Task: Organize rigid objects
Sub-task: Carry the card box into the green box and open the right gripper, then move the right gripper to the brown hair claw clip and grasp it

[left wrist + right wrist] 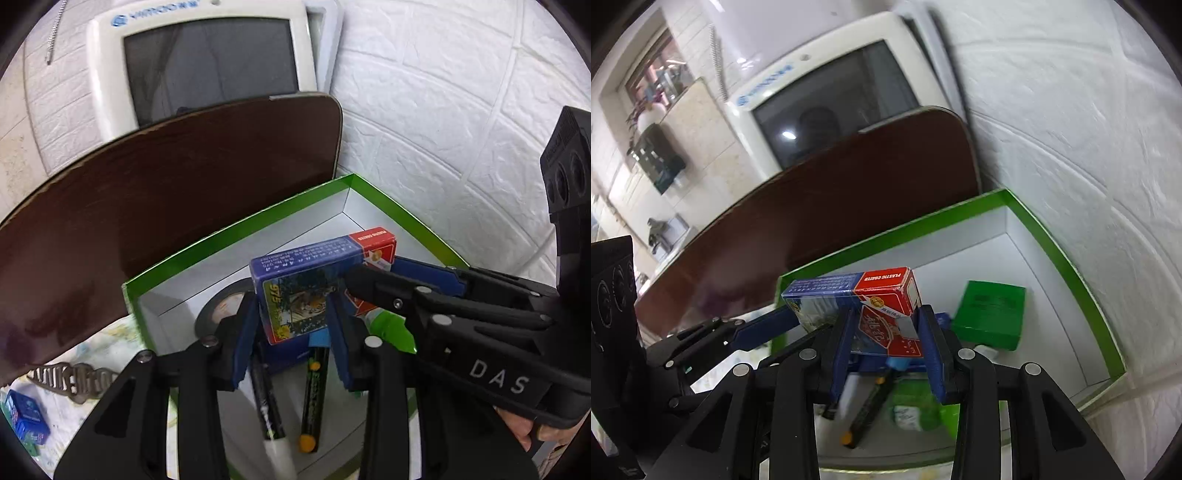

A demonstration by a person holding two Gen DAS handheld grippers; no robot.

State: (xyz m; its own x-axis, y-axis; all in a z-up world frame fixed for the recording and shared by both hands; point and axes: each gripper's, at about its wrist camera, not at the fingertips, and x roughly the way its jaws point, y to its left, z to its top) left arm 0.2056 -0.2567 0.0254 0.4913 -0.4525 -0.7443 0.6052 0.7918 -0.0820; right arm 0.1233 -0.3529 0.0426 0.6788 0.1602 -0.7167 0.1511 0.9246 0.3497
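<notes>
- Between the blue pads of both tongs sits one card box (295, 295): the left tongs (293, 325) are clenched on its blue end, and the right tongs (886, 339) are clenched on its red end.
- Held this way, the card box hangs above the green tray (236, 229), not yet resting on the tray floor.
- If one pair lets go before the other, I think the box could swing and fall slanted.
- Below it, toward 6 o'clock, lie two markers (314, 391); a drop there may knock them or leave the box tilted.
- At 3 o'clock in the right view lies a green box (990, 317), which narrows the free floor.
- At 11 o'clock a brown board (166, 206) leans just behind the tray; a high swing could touch it.
</notes>
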